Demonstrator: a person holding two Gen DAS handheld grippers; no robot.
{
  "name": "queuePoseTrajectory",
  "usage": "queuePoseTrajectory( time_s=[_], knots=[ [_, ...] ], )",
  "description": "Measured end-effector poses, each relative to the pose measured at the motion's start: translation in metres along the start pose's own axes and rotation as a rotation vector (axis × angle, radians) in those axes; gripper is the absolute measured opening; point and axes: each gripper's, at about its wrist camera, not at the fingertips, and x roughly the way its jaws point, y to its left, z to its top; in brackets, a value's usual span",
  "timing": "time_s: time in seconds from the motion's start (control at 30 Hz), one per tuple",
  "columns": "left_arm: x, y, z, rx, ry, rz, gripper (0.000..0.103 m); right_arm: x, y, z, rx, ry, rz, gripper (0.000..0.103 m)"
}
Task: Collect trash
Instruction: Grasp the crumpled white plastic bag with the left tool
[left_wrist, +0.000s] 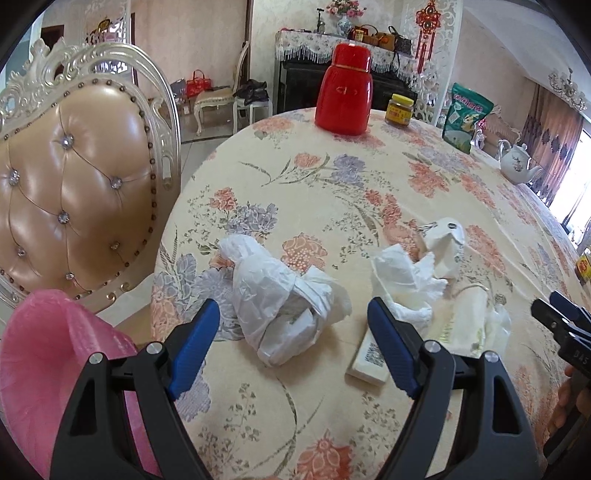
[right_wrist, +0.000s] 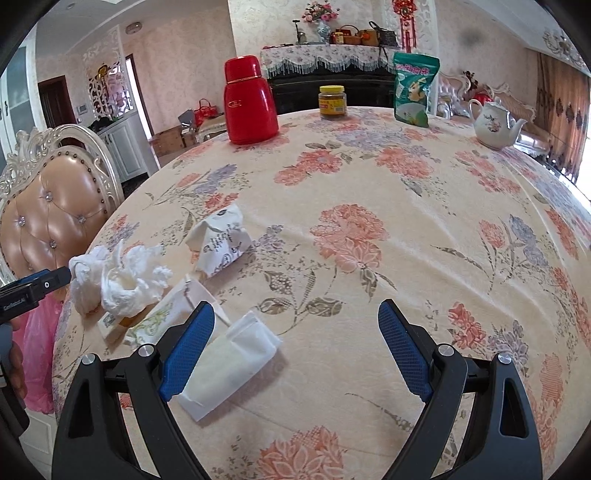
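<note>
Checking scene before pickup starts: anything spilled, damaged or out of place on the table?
No spill or damage visible. What's out of place is litter at the near edge: a crumpled white plastic bag, wadded tissue, a torn printed paper wrapper and a flat white pouch. The red flask, jar and teapot stand upright.

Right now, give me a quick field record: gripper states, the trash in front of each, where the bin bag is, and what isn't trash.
left gripper: open, empty, over the crumpled white plastic bag
right gripper: open, empty, flat white pouch by its left finger
other trash: crumpled tissue, printed paper wrapper
bin bag: pink bag at the table edge, beside the chair
not trash: red flask, jar, green packet, teapot
</note>
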Motion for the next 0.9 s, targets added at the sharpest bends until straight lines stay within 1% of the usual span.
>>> queuePoseTrajectory(
  time_s=[0.2, 0.37, 0.6, 0.7, 0.77, 0.9],
  knots=[
    [0.025, 0.004, 0.003, -0.014, 0.035, -0.003, 0.074, 0.003, 0.001, -0.002, -0.005, 0.012, -0.001, 0.085],
    [0.042, 0.004, 0.003, -0.017, 0.068, -0.004, 0.064, 0.005, 0.014, -0.005, -0.047, 0.028, 0.016, 0.085],
    [0.049, 0.002, 0.004, -0.009, 0.080, -0.001, 0.057, 0.011, 0.033, -0.012, -0.105, 0.066, 0.045, 0.085],
    [0.051, 0.000, 0.003, -0.003, 0.083, -0.003, 0.053, 0.015, 0.037, -0.015, -0.120, 0.087, 0.043, 0.085],
    [0.052, -0.001, 0.002, 0.001, 0.085, -0.006, 0.049, 0.016, 0.037, -0.016, -0.121, 0.097, 0.040, 0.085],
    [0.048, 0.001, 0.001, -0.010, 0.078, -0.013, 0.045, 0.020, 0.037, -0.019, -0.119, 0.118, 0.032, 0.085]
  ],
)
